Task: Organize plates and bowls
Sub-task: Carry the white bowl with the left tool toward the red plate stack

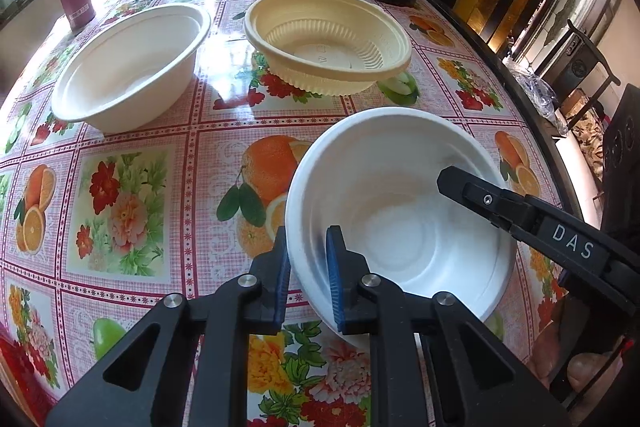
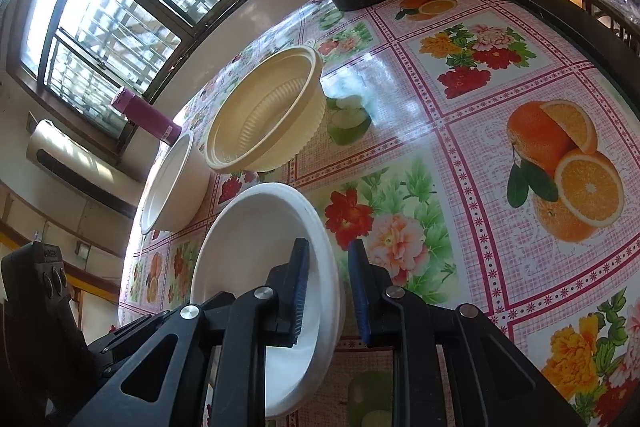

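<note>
Both grippers [image 1: 308, 275] [image 2: 328, 291] pinch the white bowl's [image 1: 400, 195] rim — next, carry it into the yellow bowl [image 1: 328, 39].

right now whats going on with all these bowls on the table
A person is working two handheld grippers on one white bowl. The left gripper is clamped on its near rim and the right gripper pinches the opposite rim, so both hold the same bowl. Behind it on the floral tablecloth sit an off-white bowl and a ribbed yellow bowl, not yet stacked.
</note>
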A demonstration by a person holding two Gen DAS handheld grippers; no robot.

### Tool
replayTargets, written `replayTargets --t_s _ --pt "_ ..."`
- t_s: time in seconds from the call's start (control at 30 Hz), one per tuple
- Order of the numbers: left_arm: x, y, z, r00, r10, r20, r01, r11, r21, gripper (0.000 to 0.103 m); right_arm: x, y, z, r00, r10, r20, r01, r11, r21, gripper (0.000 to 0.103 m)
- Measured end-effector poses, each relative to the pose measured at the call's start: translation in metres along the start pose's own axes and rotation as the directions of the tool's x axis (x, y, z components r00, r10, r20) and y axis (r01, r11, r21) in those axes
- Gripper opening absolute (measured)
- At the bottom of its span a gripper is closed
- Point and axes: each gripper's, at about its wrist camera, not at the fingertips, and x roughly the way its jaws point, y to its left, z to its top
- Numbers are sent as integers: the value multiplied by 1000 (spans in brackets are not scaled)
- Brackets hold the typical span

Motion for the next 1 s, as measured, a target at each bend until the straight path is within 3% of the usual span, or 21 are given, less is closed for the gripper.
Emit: replayTargets --t_s 0.4,0.57,1.0 --pt "-19 31 -30 1000 24 18 -23 1000 -7 15 7 19 -36 999 34 -16 -33 999 22 21" --pt "-26 35 -39 1000 14 20 -14 1000 2 15 3 23 -50 998 60 -14 -59 997 55 11" --pt "-47 45 -60 997 42 59 -43 999 18 15 -5 38 -74 995 98 -20 -97 993 61 10"
